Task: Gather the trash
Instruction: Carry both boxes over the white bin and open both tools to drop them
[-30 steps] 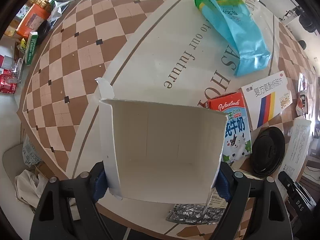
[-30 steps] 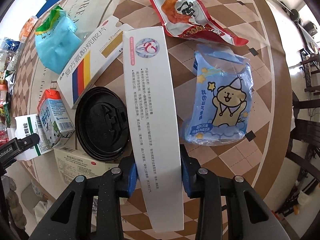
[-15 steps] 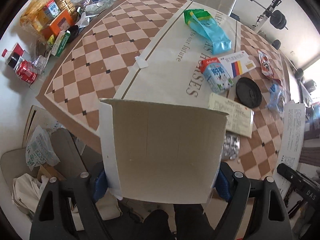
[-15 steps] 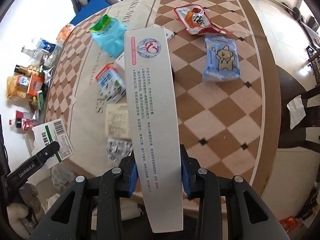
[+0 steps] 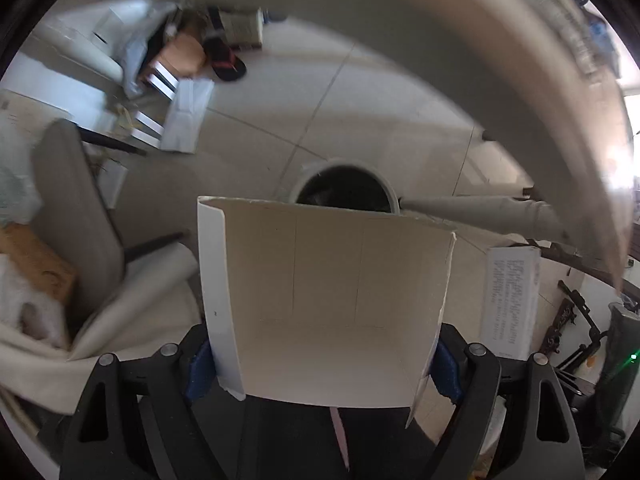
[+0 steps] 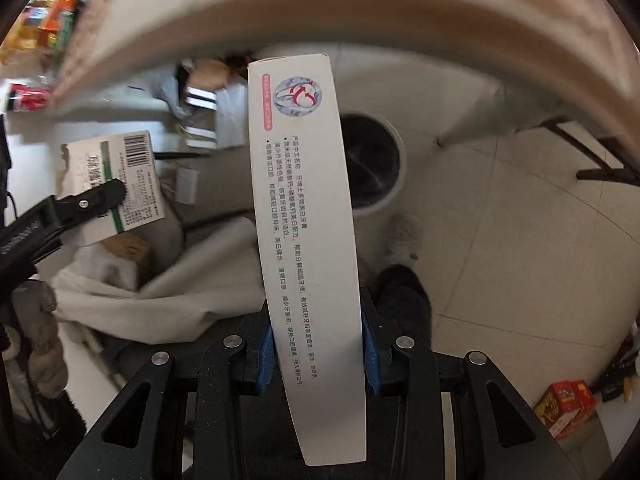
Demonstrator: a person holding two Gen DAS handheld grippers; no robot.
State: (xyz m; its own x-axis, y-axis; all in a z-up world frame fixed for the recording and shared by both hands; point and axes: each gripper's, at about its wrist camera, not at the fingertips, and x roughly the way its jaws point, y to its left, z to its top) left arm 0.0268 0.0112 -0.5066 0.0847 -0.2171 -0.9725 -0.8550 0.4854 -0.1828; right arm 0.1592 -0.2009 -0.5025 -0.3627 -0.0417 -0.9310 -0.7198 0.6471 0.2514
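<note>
Pale floor tiles [image 6: 520,220] lie below; right gripper [image 6: 318,354] fingers clamp the long box [image 6: 304,208] lengthwise, pointing toward the bin [image 6: 376,168].

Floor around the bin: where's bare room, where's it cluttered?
Bare tile runs from the trash bin toward the dark table legs. Crowded on the bin's other side: grey chair, white cloth, stacked boxes and bags.

Open tiled floor [image 6: 520,216] lies around the round bin [image 6: 380,168], its dark mouth unobstructed from above. The worktop [image 6: 360,8] edge arcs overhead, with a table leg [image 5: 480,208] slanting just beside the bin. To the left a grey chair [image 5: 76,216] draped with pale cloth [image 6: 192,280] crowds the way, and behind it a blurred heap, probably bags and boxes.
</note>
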